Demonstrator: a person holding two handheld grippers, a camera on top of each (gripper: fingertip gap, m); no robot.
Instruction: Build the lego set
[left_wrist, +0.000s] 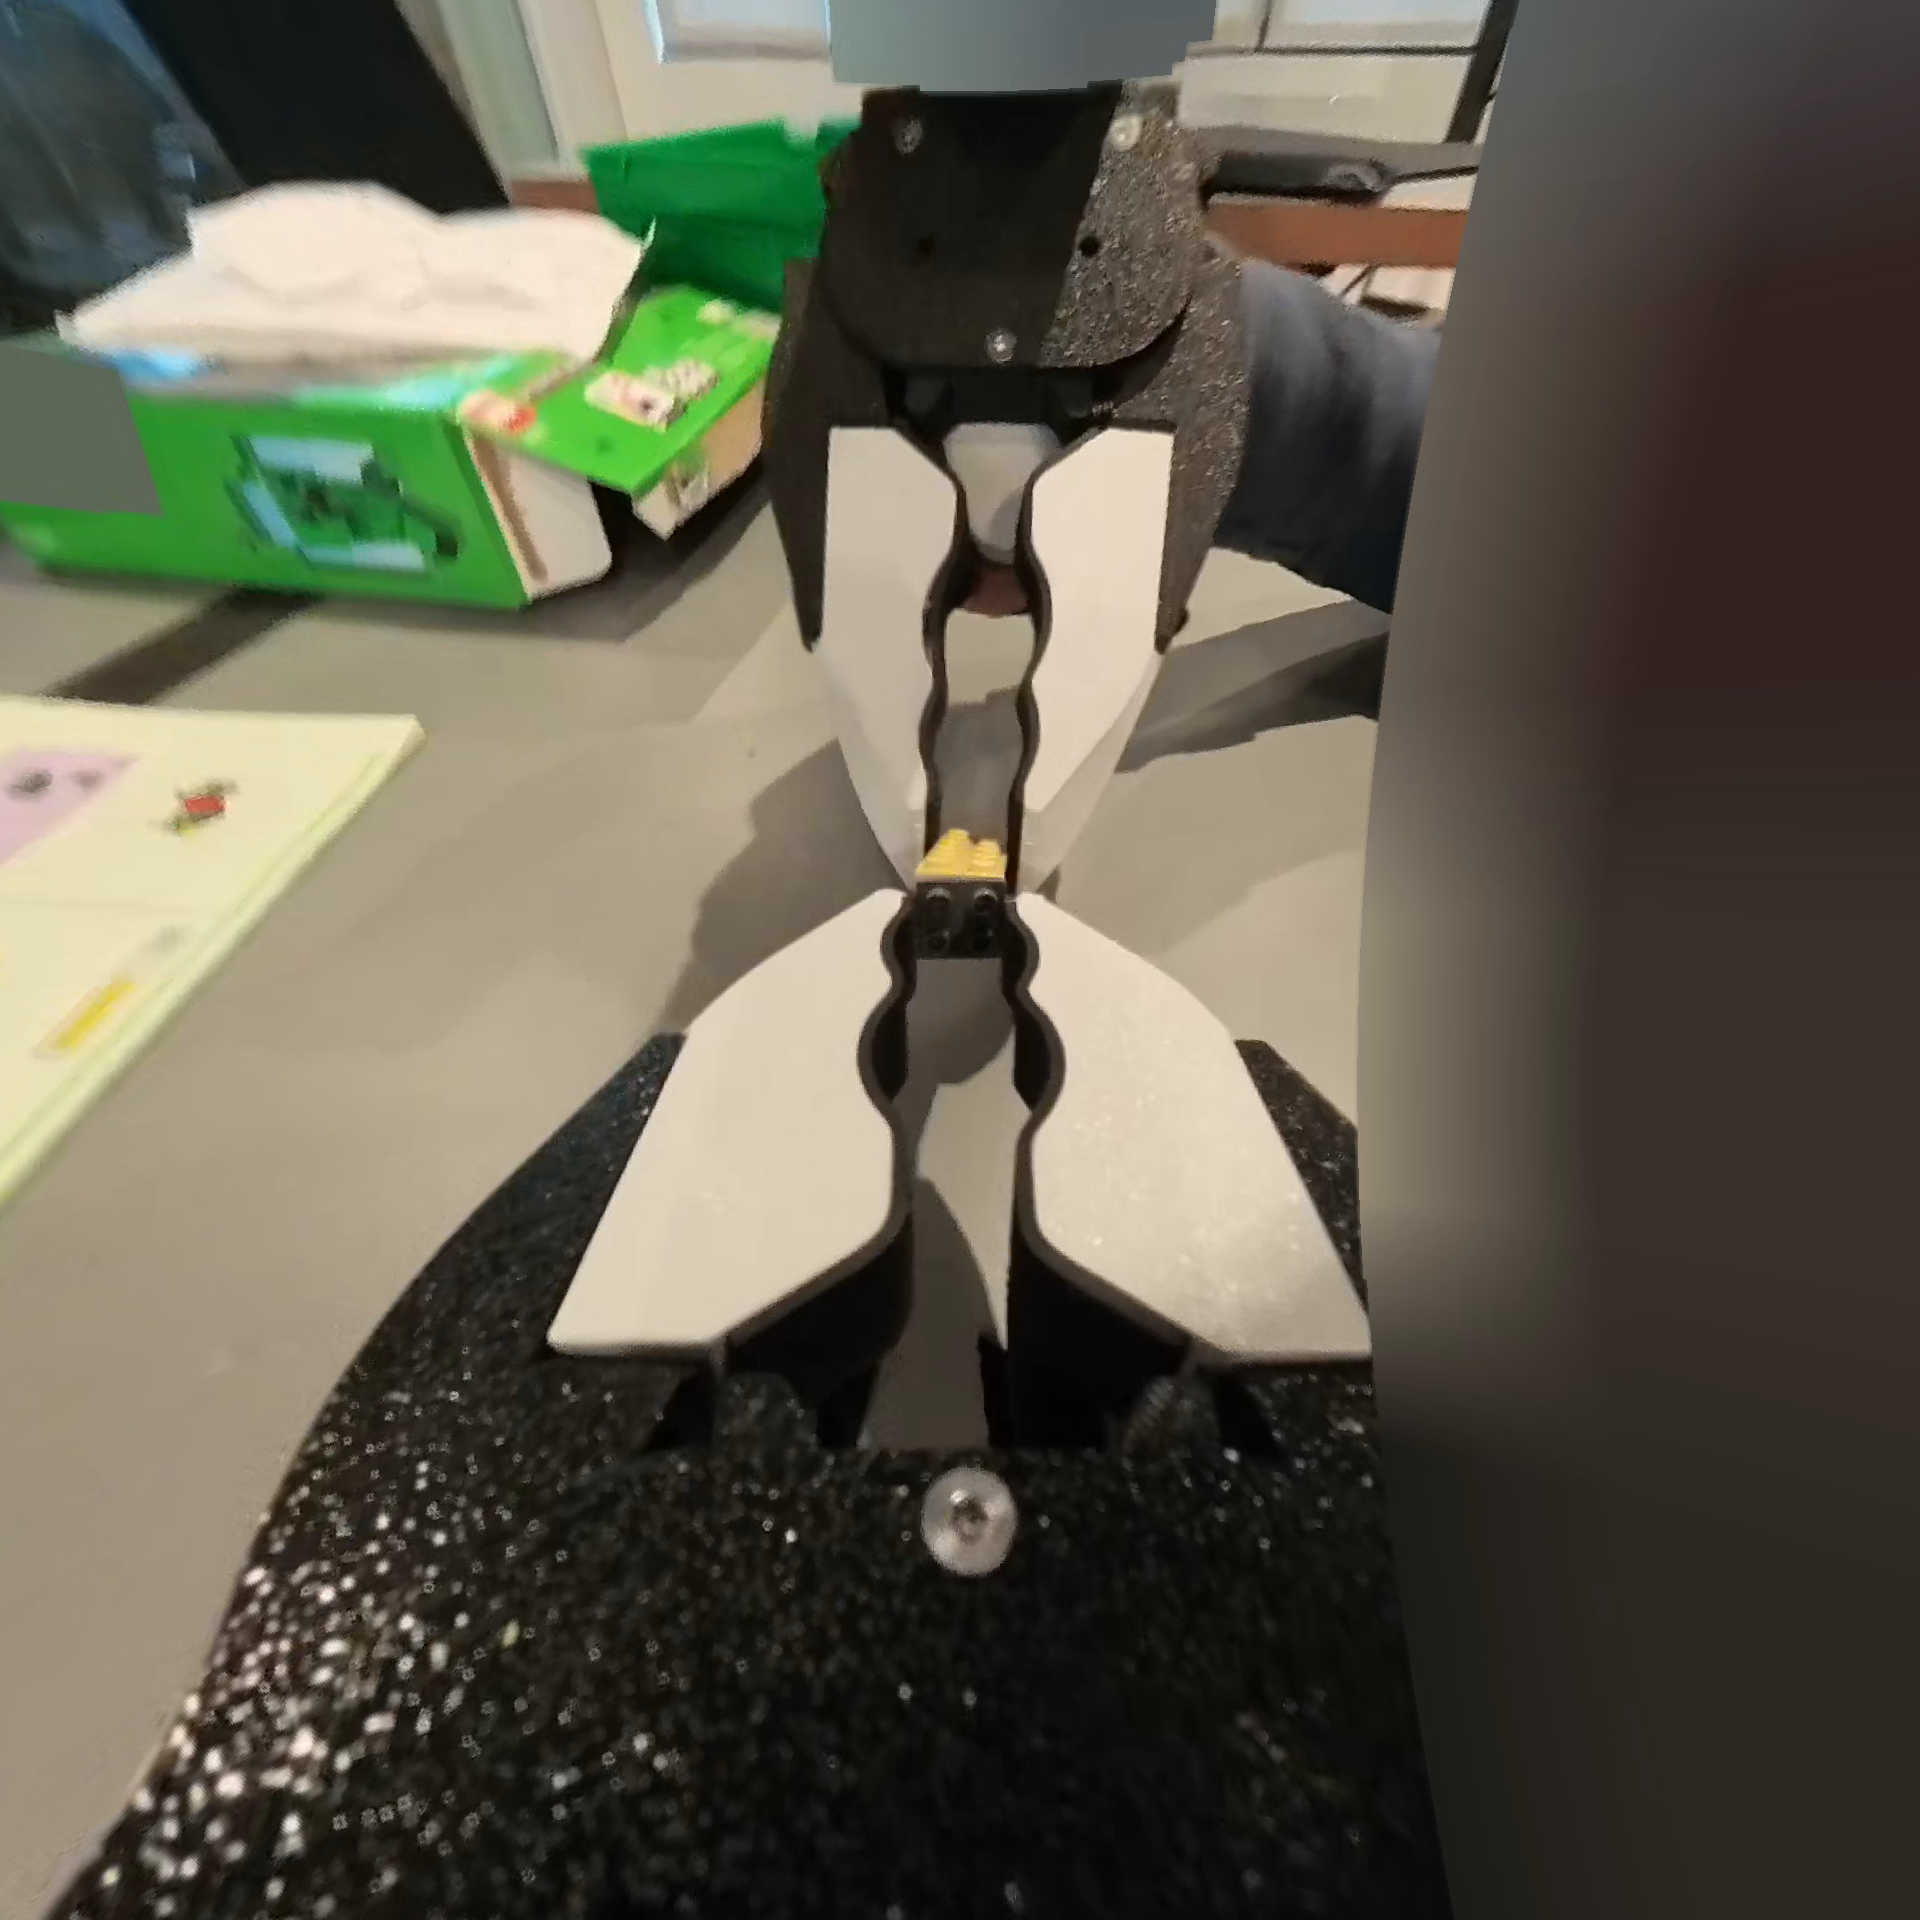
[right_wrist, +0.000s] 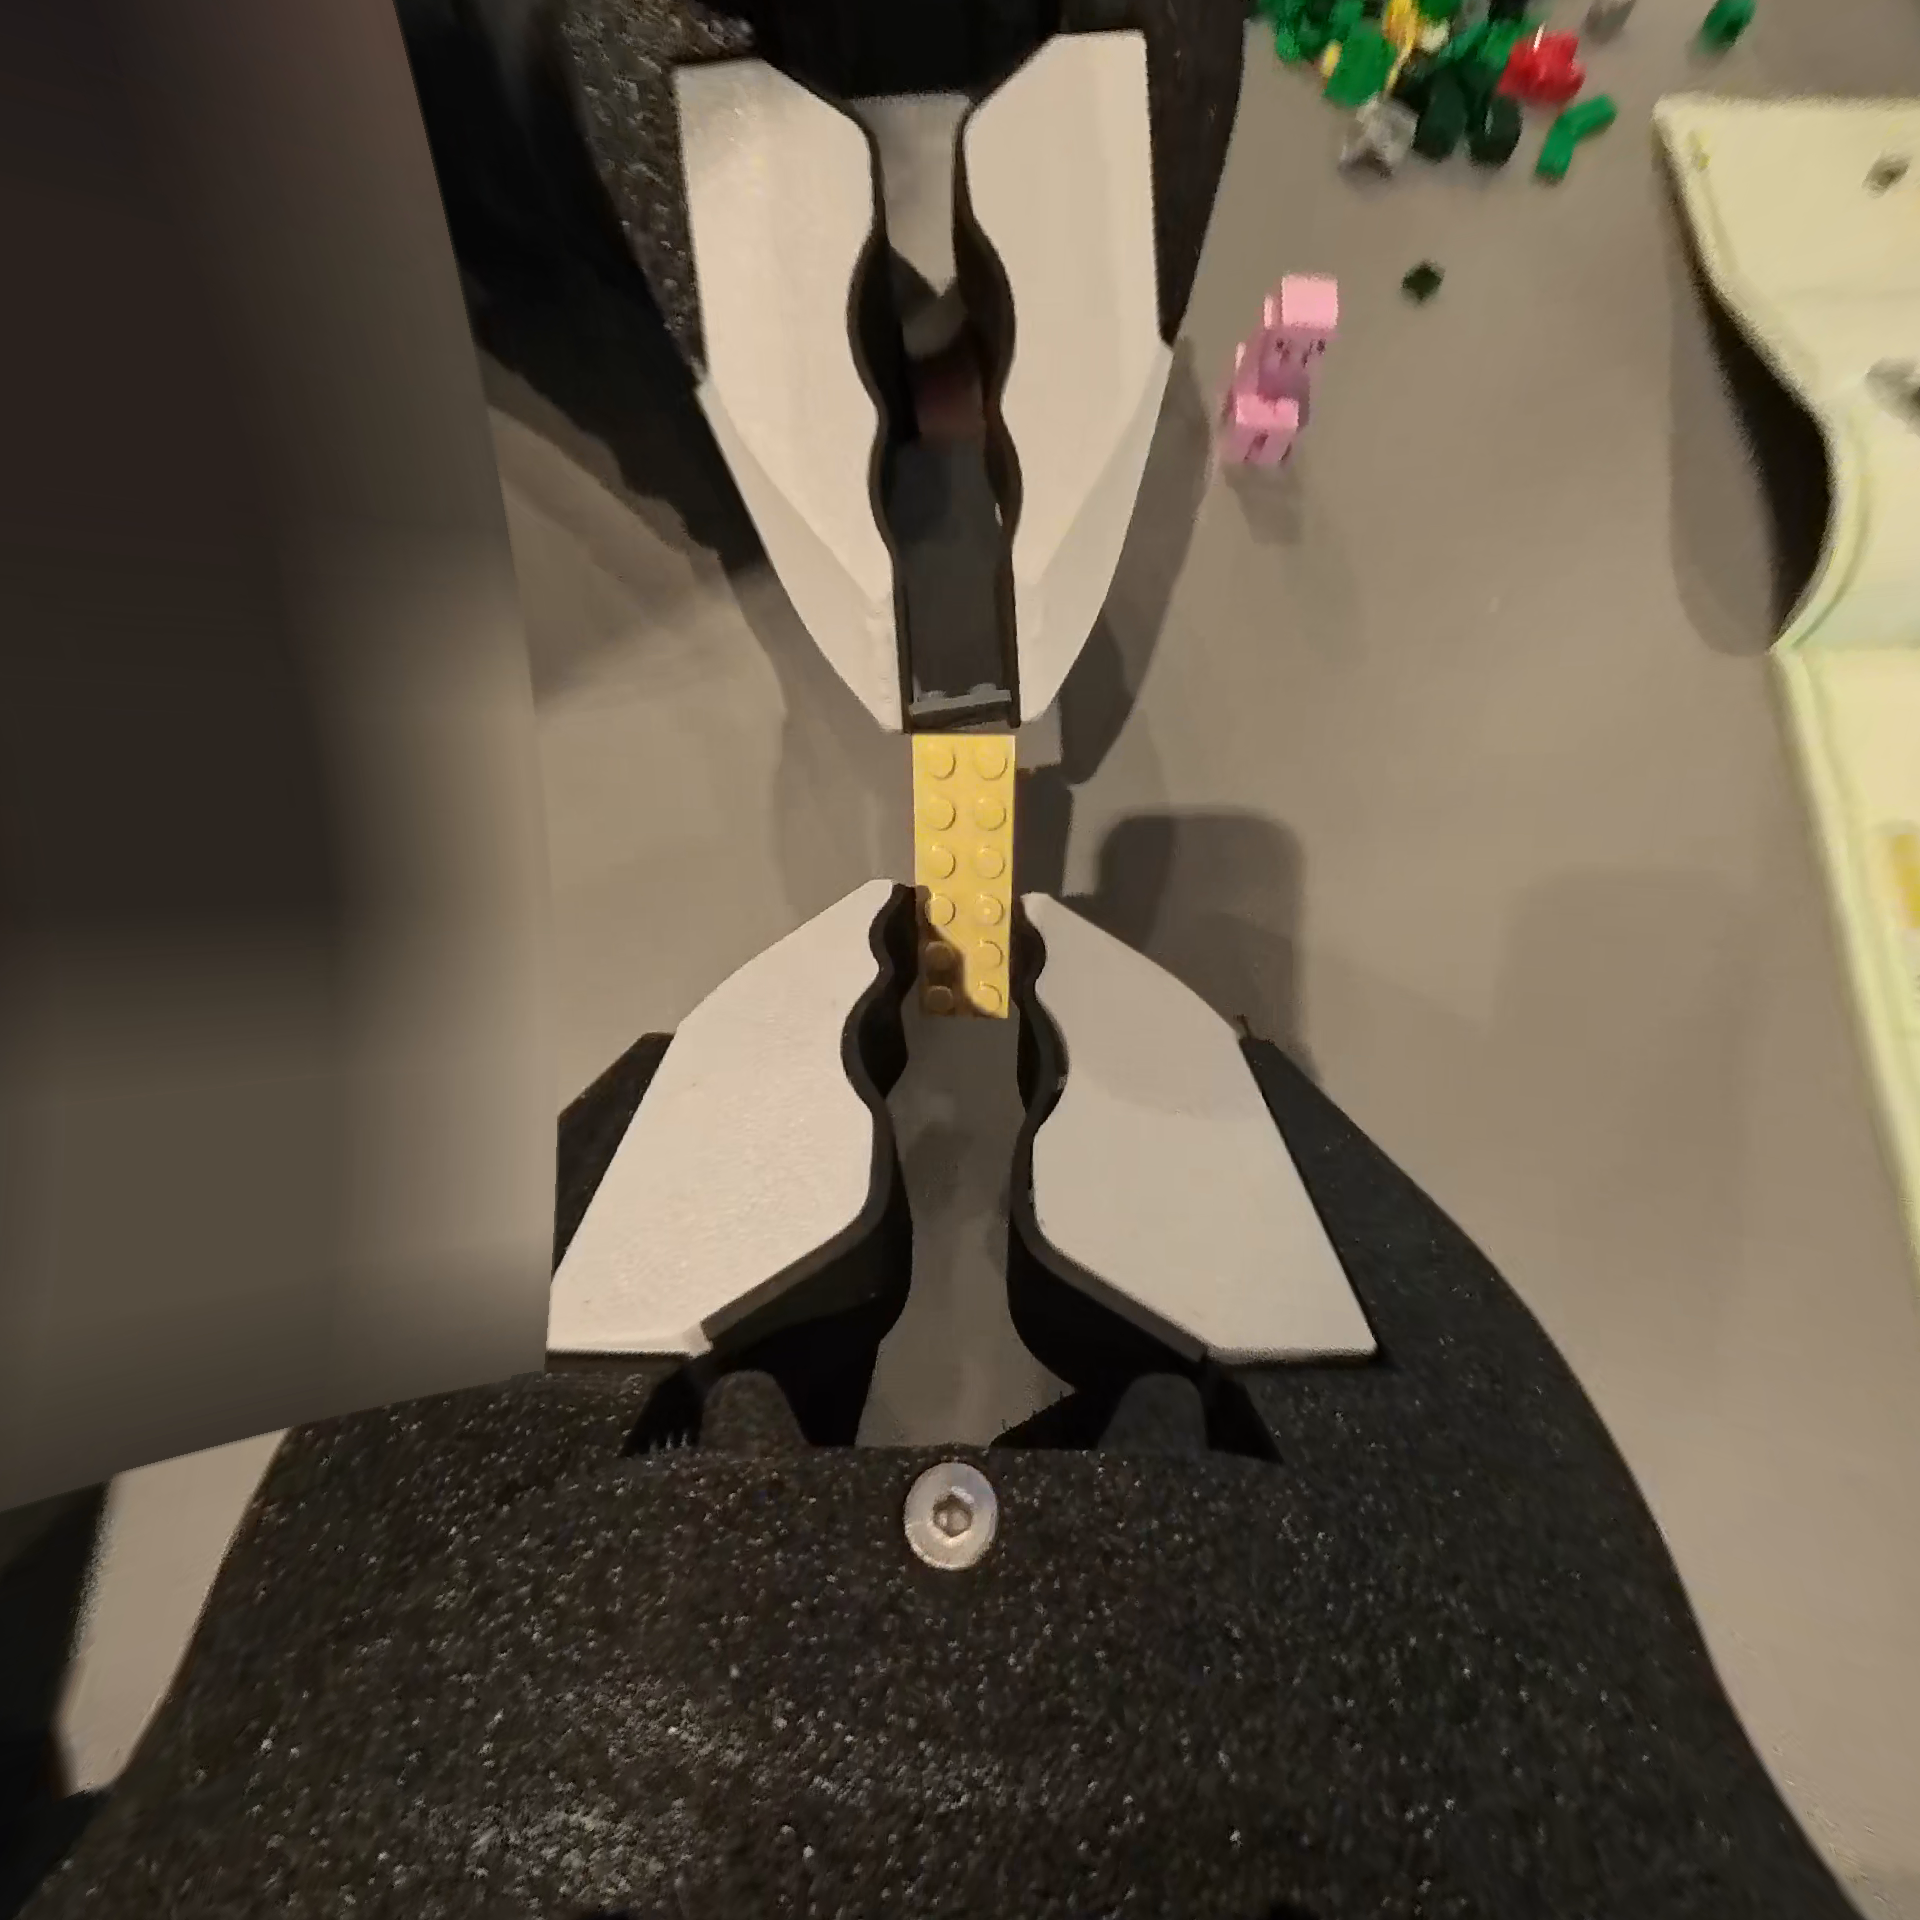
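Note:
My left gripper is shut on a small black brick with four studs facing the camera. My right gripper is shut on one end of a long yellow plate that has two rows of studs. The two grippers meet tip to tip above the grey table. The far end of the yellow plate touches the black brick held by the left gripper. In the left wrist view, the right gripper comes in from the top with the yellow plate seen end-on.
An open green box with white bags on it stands at the back left. An instruction booklet lies on the left. A pile of green and red loose pieces and a pink pig figure lie beyond the grippers.

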